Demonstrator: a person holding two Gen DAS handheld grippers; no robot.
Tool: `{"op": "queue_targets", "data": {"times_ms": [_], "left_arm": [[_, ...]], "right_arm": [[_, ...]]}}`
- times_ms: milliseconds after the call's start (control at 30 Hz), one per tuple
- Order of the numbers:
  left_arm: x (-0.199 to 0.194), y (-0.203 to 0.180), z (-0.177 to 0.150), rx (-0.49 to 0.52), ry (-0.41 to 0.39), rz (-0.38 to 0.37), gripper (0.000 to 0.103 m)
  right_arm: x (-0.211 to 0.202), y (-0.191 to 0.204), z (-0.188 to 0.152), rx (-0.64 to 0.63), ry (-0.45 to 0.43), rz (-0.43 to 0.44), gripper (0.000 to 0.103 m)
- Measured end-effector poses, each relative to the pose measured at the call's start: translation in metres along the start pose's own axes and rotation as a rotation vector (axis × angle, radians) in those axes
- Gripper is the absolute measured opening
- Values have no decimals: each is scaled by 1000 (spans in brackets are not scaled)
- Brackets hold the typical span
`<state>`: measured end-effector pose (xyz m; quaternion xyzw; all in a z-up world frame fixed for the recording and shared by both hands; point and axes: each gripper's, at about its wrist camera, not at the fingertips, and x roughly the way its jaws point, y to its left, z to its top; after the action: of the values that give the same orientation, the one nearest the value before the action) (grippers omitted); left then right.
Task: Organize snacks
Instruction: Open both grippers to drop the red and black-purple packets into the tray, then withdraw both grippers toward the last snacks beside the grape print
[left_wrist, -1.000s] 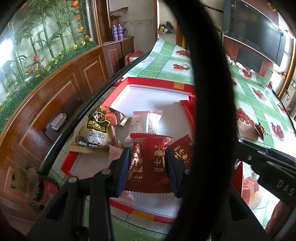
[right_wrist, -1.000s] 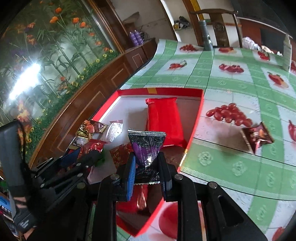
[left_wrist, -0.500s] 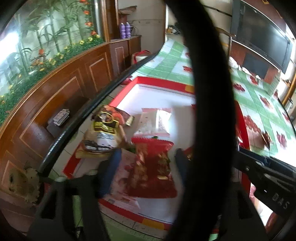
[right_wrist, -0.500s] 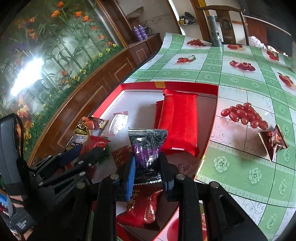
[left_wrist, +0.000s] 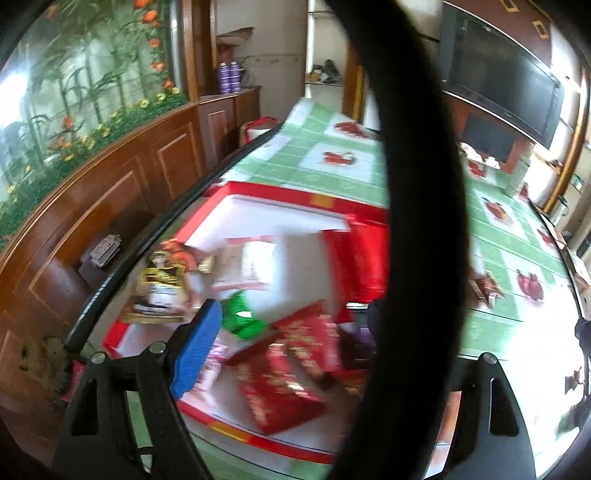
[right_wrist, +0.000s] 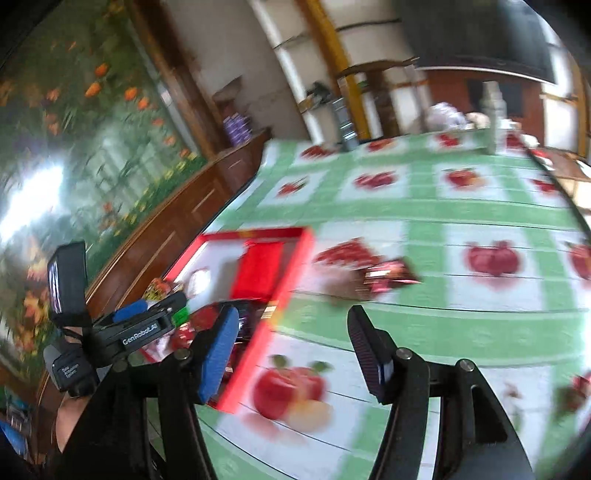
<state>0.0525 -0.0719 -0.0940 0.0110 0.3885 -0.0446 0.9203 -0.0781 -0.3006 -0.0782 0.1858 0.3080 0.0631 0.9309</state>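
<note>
- Swinging right gripper (right_wrist: 291, 347), jaws wide, empty, toward packet (right_wrist: 388, 277) mid-frame on tablecloth (right_wrist: 480, 332), right of box (right_wrist: 258, 347).
- Left gripper (left_wrist: 295, 343) spread, empty, over box.
- Packet looks light, crinkly, slippery; best pinched across middle.

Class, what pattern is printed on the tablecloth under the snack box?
Green and white checks with red fruit pictures on the tablecloth, clearest in the right wrist view.

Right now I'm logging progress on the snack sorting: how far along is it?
Mostly done: several packets, including red packets and a long red pack, lie in the red tray. Nothing is in hand: the right claw and left claw are open. One brown packet lies on the tablecloth.
</note>
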Motion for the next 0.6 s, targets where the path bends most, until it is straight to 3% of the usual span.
{"op": "queue_targets", "data": {"times_ms": [300,500,600], "left_arm": [[-29,-62,-1,105,-32,-112,83],[-39,-73,-5,119,-27,-154,84],[-42,-73,-4,108,-28,-161,84]], "right_arm": [[-59,-50,-15,110,-88,-93,65],[-73,-62,-38,136,-82,-92,65],[-77,-73,-51,159,-66,-121,73]]}}
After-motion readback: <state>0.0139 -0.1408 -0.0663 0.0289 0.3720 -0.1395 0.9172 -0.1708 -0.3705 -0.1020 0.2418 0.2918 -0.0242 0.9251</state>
